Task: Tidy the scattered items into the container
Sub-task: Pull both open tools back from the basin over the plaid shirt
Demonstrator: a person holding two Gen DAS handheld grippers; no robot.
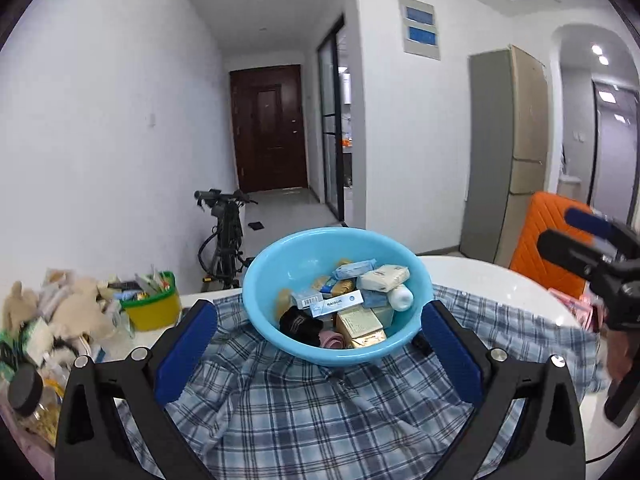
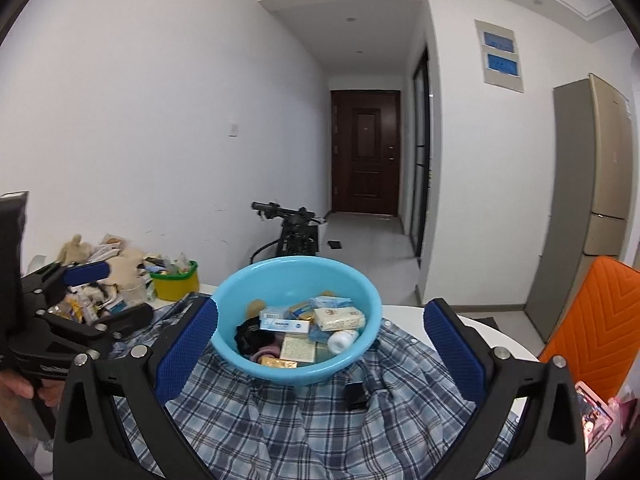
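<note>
A light blue plastic basin (image 1: 256, 280) (image 2: 360, 344) sits on a blue plaid shirt (image 1: 300, 408) (image 2: 304, 420) on the white table. It holds several small boxes, soap packets, a white bottle (image 1: 401, 297) (image 2: 341, 340), a black cloth and a pink roll. A small black item (image 2: 356, 396) lies on the shirt just in front of the basin. My left gripper (image 1: 316, 344) is open and empty, its jaws wide either side of the basin's near rim. My right gripper (image 2: 320, 344) is open and empty, held the same way; it also shows at the left wrist view's right edge (image 1: 592, 248).
A yellow and green tub (image 1: 154, 306) (image 2: 176, 282) of packets and a pile of plush toys and clutter (image 1: 60, 320) (image 2: 100, 272) fill the table's left. An orange chair (image 1: 556, 240) (image 2: 592, 336) stands at right. A bicycle (image 1: 224, 236) stands behind the table.
</note>
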